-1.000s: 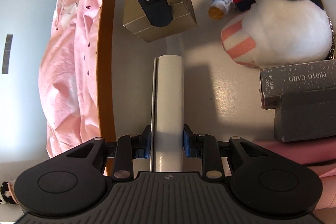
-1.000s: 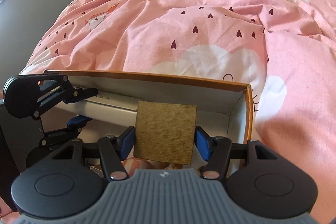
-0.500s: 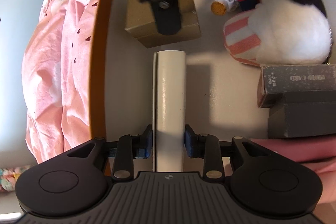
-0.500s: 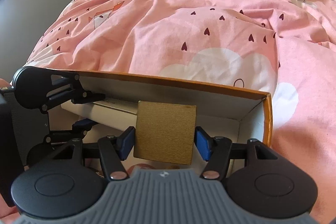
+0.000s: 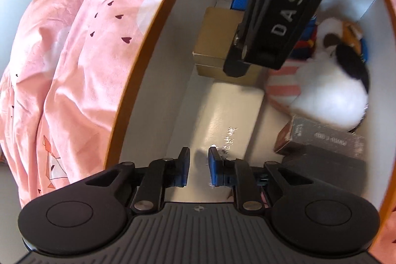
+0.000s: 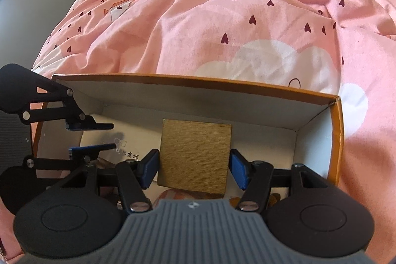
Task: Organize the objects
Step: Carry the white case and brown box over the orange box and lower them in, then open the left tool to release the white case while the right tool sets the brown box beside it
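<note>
Step in hand, as I judge it: packing items into the orange-rimmed box (image 6: 336, 140) that sits on the pink bedding (image 6: 222, 29). My left claw (image 5: 199, 170) has its fingers spread a little with nothing between them; the flat white box (image 5: 230, 115) lies on the box floor directly under and ahead of its tips, long side running away from the claw, faint silver lettering on its top face. My right claw (image 6: 194, 165) brackets the gold-brown box (image 6: 195, 157); in the right wrist view the left pad looks to touch its side, while a thin gap shows at the right pad, so I read the grip as slack or just let go, though I cannot be certain. From the left claw, that gold-brown box sits just beyond the far end of the white one, against the box's left wall, partly hidden by the right claw's body. To the right of the left claw: a plush toy (image 5: 331, 90) and dark grey cases (image 5: 329, 140), near the white box. Next move, my estimate: open the right claw fully and lift both straight up so neither box is dragged. The gold-brown box looks like textured card, square-faced, with a seam around it.
</note>
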Demonstrator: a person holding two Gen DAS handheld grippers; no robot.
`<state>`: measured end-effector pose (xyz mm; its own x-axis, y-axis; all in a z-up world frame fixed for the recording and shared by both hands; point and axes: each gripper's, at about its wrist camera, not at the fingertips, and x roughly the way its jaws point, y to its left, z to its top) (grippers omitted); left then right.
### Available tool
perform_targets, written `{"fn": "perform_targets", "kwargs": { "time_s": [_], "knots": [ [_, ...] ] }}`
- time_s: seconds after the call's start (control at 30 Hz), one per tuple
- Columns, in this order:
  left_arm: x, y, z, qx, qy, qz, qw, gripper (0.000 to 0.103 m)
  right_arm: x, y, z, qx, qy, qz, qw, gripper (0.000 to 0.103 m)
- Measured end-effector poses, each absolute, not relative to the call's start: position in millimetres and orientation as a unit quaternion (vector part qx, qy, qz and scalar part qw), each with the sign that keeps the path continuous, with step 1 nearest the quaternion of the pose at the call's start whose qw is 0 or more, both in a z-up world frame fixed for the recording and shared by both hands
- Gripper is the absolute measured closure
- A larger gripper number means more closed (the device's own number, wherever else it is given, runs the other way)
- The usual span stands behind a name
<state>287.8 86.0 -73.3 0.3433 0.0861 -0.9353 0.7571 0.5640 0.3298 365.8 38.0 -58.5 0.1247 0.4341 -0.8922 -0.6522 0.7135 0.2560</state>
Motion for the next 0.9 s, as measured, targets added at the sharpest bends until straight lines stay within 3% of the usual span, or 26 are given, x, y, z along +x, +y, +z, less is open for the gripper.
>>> {"fn": "perform_targets", "kwargs": {
  "time_s": [0.13,0.27,0.4,0.67,0.9],
  "knots": [
    [283.7,85.5,-70.9,0.378,0.525,-0.249,0.721,0.078,367.3,41.1,-61.8,-0.106,0.563,0.355,0.739,0.040],
    [279.3,83.5,-69.5,0.376,0.527,-0.259,0.717,0.067,371.5,43.2,-63.8,-0.137,0.564,0.337,0.741,0.040],
    [281.4,80.0,-74.4,0.372,0.537,-0.257,0.712,0.046,373.9,48.7,-71.3,-0.149,0.576,0.335,0.730,0.040],
    [278.2,83.7,-72.8,0.388,0.535,-0.248,0.708,0.043,379.1,48.9,-84.0,-0.113,0.607,0.329,0.715,0.040],
    [267.2,83.2,-69.8,0.465,0.477,-0.229,0.710,0.051,383.4,51.0,-82.0,-0.089,0.597,0.326,0.728,0.040]
  ]
}}
